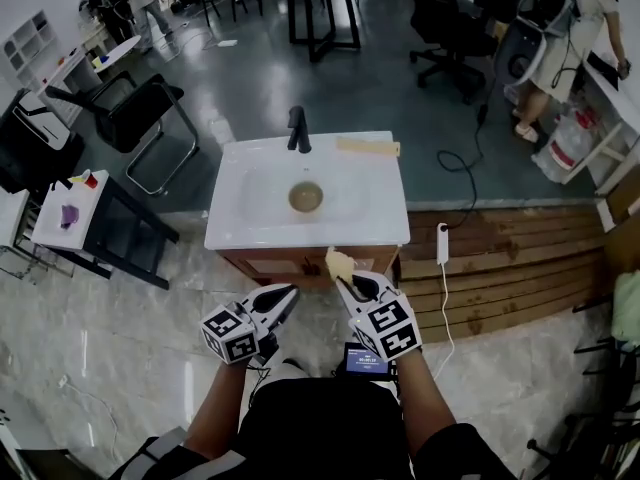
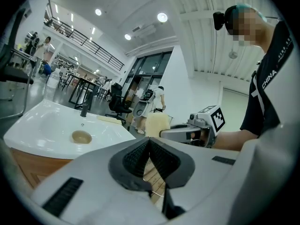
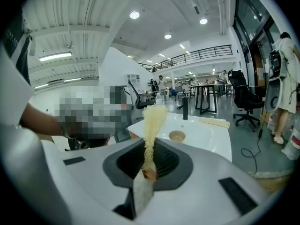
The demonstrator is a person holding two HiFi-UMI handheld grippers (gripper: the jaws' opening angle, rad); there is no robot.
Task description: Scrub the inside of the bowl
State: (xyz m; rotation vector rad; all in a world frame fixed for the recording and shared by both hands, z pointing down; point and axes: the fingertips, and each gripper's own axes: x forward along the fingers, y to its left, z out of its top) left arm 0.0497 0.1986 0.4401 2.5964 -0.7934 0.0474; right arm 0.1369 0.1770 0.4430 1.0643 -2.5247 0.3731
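Note:
A small tan bowl (image 1: pixel 306 197) sits in the basin of a white sink (image 1: pixel 240 230); it also shows as the bowl (image 2: pixel 81 137) in the left gripper view and the bowl (image 3: pixel 177 135) in the right gripper view. My right gripper (image 1: pixel 343 281) is shut on a pale yellow scrub pad (image 1: pixel 340 265), which stands up between its jaws as the pad (image 3: pixel 152 121). My left gripper (image 1: pixel 287 295) is shut with nothing in it; its jaws (image 2: pixel 149 146) meet. Both grippers hang in front of the sink, short of its front edge.
A black tap (image 1: pixel 298 129) stands at the sink's back edge, with a flat tan strip (image 1: pixel 367 147) beside it. A wooden platform (image 1: pixel 500 258) lies to the right with a white power strip (image 1: pixel 442 243). Black chairs (image 1: pixel 135 118) and a side table (image 1: pixel 70 208) are at the left.

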